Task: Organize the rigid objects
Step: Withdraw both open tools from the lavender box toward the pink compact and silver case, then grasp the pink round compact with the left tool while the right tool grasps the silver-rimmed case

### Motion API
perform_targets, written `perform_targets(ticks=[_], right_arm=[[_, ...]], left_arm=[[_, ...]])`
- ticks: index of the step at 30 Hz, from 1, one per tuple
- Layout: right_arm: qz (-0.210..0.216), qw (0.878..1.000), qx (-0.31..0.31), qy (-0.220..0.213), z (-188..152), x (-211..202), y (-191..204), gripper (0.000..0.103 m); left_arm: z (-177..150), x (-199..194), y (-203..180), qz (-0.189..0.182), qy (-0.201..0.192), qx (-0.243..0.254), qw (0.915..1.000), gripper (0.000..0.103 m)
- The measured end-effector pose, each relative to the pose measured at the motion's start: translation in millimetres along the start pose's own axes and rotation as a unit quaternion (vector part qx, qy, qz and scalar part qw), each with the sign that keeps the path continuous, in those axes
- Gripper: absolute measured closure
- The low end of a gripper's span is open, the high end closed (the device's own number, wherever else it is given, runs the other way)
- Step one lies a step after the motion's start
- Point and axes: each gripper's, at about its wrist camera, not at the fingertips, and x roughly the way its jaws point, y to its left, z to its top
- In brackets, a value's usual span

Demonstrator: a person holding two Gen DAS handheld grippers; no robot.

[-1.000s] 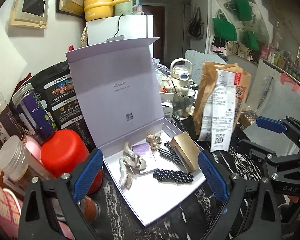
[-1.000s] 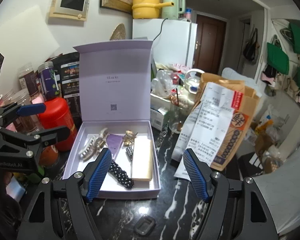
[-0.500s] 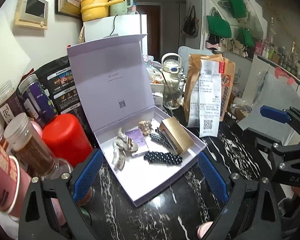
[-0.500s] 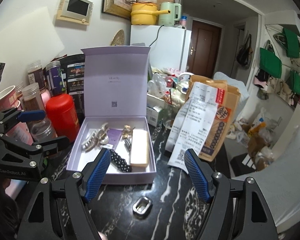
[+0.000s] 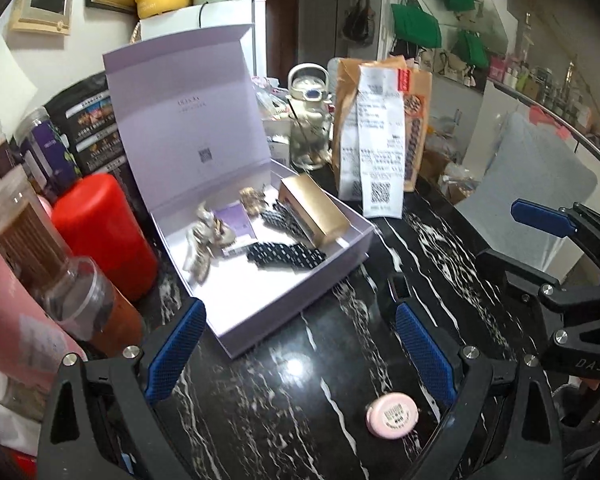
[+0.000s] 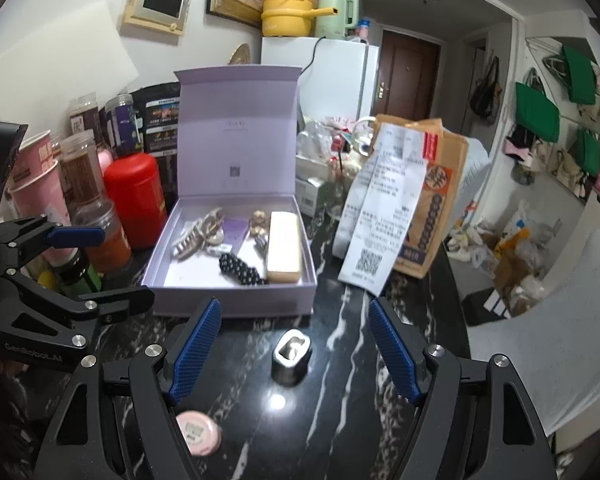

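An open lilac box [image 6: 236,300] [image 5: 292,292] with its lid upright stands on the black marble table. Inside lie a gold bar-shaped case [image 6: 284,246] [image 5: 314,210], a black beaded clip [image 6: 240,268] [image 5: 286,256], a silver claw clip [image 6: 198,236] and small trinkets. In front of the box sit a small silver square clip [image 6: 291,354] and a round pink compact [image 6: 198,432] [image 5: 392,420]. My right gripper [image 6: 294,342] is open, its jaws either side of the silver clip, apart from it. Open and holding nothing, my left gripper [image 5: 298,344] hovers before the box's near corner.
A red canister [image 6: 134,200] [image 5: 100,232], jars and pink cups [image 6: 36,184] crowd the left side of the box. A brown paper bag with a long receipt [image 6: 396,208] [image 5: 380,136] stands to the right. The table's right edge drops off near a grey cushion [image 6: 560,320].
Both grippers have drawn back from the box and sunk a little. The silver clip and then the pink compact came into view on the table in front.
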Motion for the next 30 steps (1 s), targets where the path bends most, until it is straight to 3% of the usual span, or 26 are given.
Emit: perform_targets(ticks=[15,24,30], right_arm=[[-0.019,0.999,0.038,0.03,-51,-4,-8,0.026],[-0.021,0.995,0.073,0.061,-82,10,-19,0.026],[-0.02,0.993,0.08,0.084,-96,23,-24,0.026]], left_arm=[[-48,17,-21,-0.039,0.036,0.004,0.9986,0.006],[-69,35,-31,-0.09,0.059,0.0,0.9941,0.006],[-85,49,-48,-0.102,0.084,0.03,0.9908,0.006]])
